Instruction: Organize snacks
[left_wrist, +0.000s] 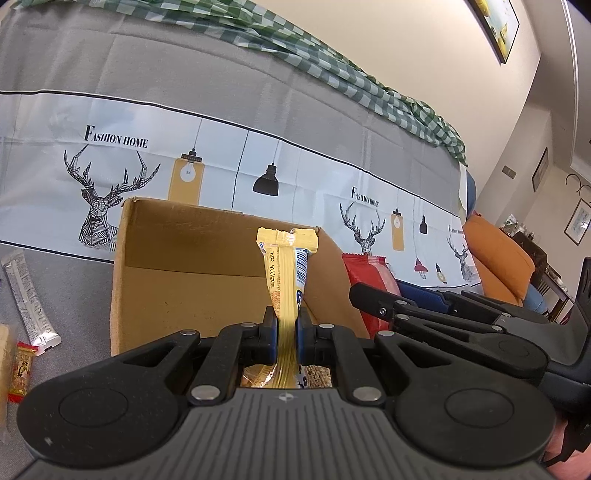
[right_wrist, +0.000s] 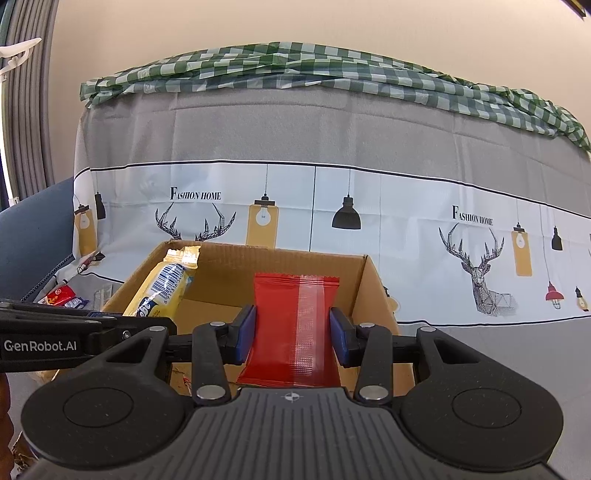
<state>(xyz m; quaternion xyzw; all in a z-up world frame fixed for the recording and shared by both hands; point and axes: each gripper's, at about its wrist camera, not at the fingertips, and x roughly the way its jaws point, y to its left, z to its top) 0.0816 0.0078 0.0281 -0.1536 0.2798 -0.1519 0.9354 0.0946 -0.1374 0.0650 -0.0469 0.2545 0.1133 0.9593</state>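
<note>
Left gripper (left_wrist: 286, 332): jaws clamped on yellow snack packet (left_wrist: 286, 273), above cardboard box (left_wrist: 192, 273). Right gripper (right_wrist: 291, 334): jaws gripping red snack packet (right_wrist: 291, 328), over the box.

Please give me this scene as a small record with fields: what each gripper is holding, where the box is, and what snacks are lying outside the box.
left gripper: shut on yellow snack pack, held upright at the box
right gripper: shut on red snack pack
cardboard box: open top, on grey cover, ahead of both grippers
outside box, left side: silver stick pack, small red-yellow candy
backdrop: deer-print cloth, green checked cloth on top
</note>
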